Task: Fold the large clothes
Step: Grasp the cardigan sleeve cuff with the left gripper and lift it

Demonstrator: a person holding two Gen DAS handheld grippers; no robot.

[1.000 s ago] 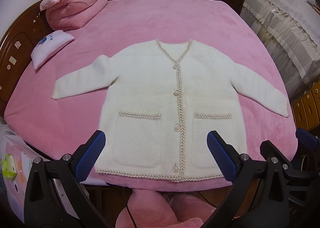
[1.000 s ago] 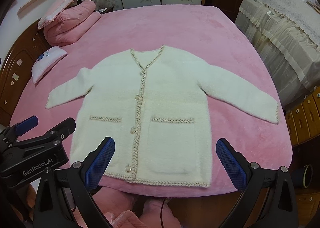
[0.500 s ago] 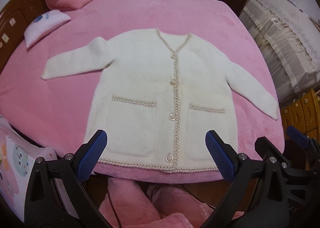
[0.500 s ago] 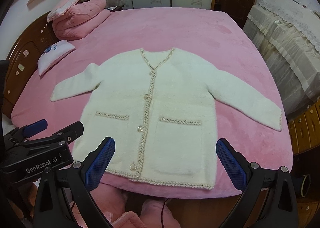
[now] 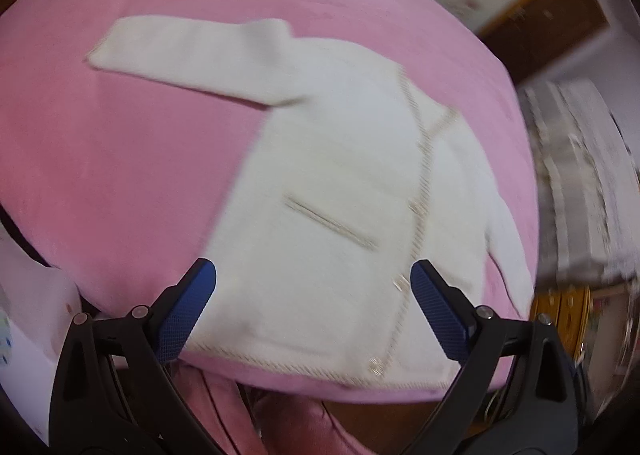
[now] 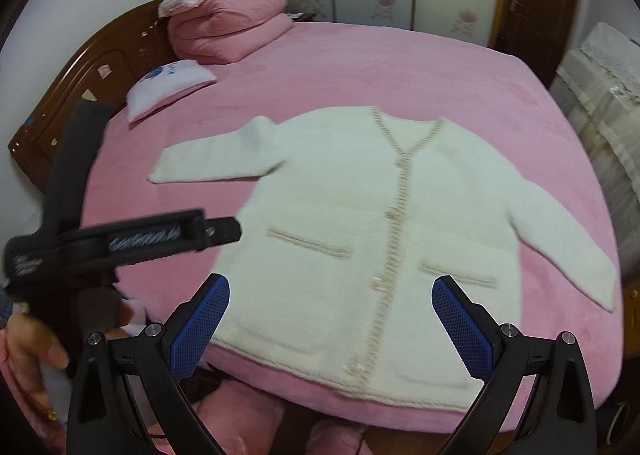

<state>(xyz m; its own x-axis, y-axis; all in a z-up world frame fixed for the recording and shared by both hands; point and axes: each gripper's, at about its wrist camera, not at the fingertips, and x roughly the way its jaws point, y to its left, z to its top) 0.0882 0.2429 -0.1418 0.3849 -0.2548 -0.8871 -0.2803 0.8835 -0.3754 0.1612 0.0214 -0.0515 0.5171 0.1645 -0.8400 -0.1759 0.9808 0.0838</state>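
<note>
A white fleece cardigan (image 6: 380, 223) with braided trim, buttons and two pockets lies flat and spread on the pink bed (image 6: 360, 67), sleeves out to both sides. It also shows, blurred and tilted, in the left wrist view (image 5: 340, 195). My left gripper (image 5: 312, 307) is open and empty, above the cardigan's lower left hem. Its body (image 6: 132, 243) shows in the right wrist view, over the bed's left edge. My right gripper (image 6: 330, 319) is open and empty, above the hem near the bottom buttons.
A folded pink quilt with a pillow on top (image 6: 228, 23) and a small white pillow (image 6: 168, 89) sit at the bed's far left by the wooden headboard (image 6: 92, 87). A covered cabinet (image 6: 600, 95) stands to the right. Pink fabric (image 6: 248, 415) lies below the bed's near edge.
The left gripper has swung left and forward over the bed's left side, blurring its view. The right gripper has shifted left a little. Both stay open. The cardigan has not moved.
</note>
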